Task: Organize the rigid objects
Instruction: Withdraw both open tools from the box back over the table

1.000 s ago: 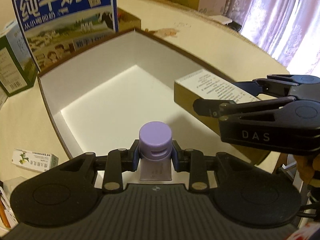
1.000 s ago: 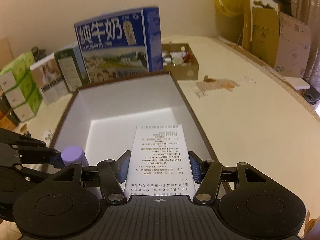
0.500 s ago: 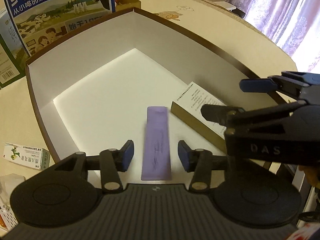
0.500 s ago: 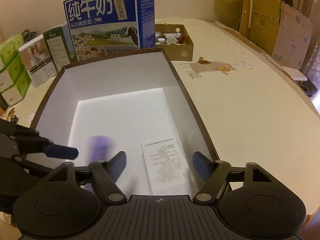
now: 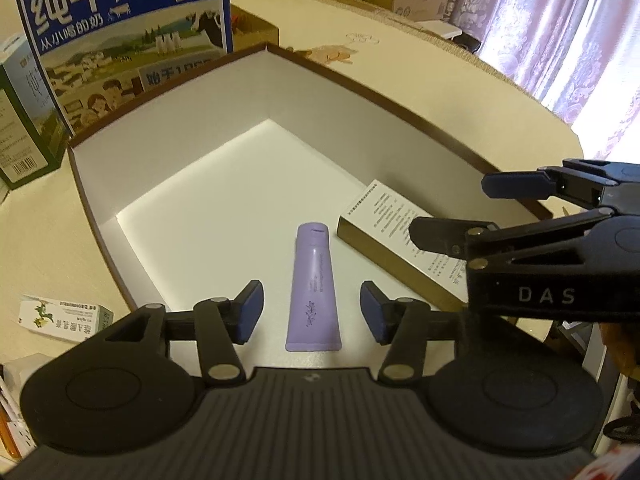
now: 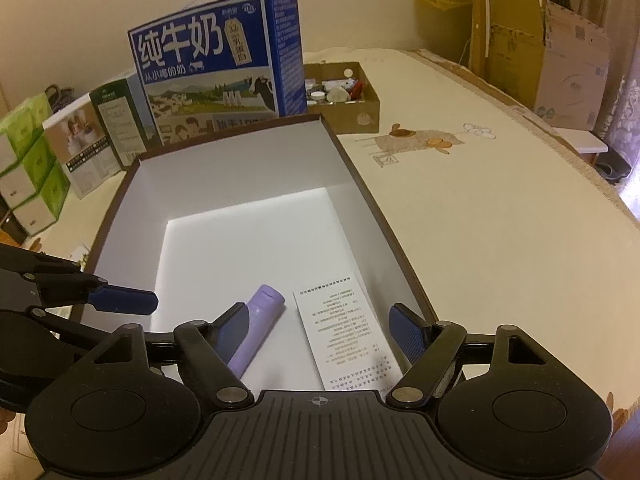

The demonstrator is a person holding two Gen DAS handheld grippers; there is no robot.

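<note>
Purple tube [image 5: 314,288] and carton [image 5: 404,240] near tray wall [image 5: 360,120]; both claws wide, empty.

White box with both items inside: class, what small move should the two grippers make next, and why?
Probably lift both away. The purple tube and printed carton lie flat in the white box, and the left gripper and right gripper are open, holding nothing.

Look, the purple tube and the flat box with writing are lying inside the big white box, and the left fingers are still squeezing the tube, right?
Not quite. The left gripper is open; its fingers stand apart from the purple tube, as the left wrist view shows. The tube and flat box do lie inside the white box.
</note>
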